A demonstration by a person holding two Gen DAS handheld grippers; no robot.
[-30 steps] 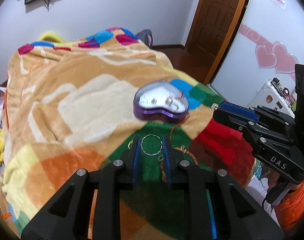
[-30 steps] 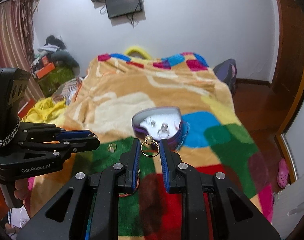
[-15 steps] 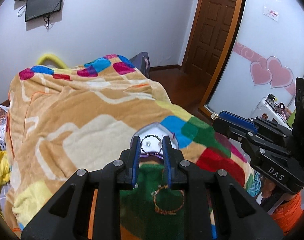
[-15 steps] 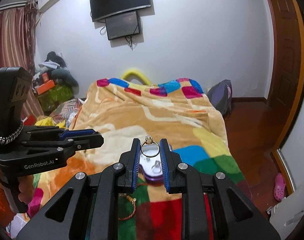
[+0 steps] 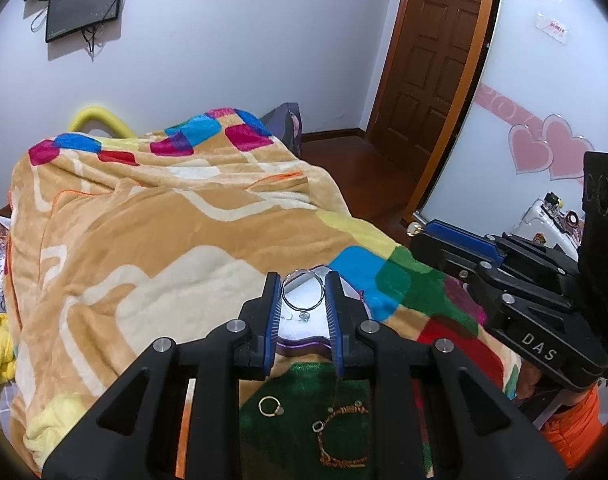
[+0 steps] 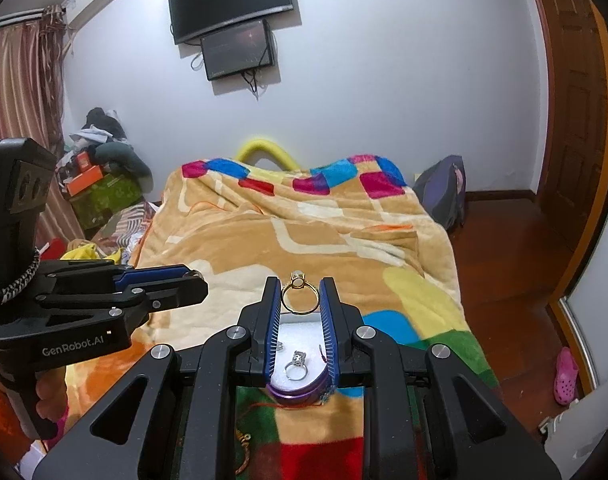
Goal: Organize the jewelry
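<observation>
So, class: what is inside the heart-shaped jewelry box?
In the box, one silver ring sits on white padding, another piece peeks out; the fingers cover the rest.

Heart-shaped box [image 5: 304, 336] half hidden behind jaws; bracelet [image 6: 243, 454] partly hidden

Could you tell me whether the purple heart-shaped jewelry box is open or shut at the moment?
Open: the purple heart-shaped jewelry box shows no lid, and its white lining lies bare with a silver ring resting on it.

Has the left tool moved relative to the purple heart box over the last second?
Yes. The left tool, shut on the silver ring, rose and now lines up over the purple heart box.
</observation>
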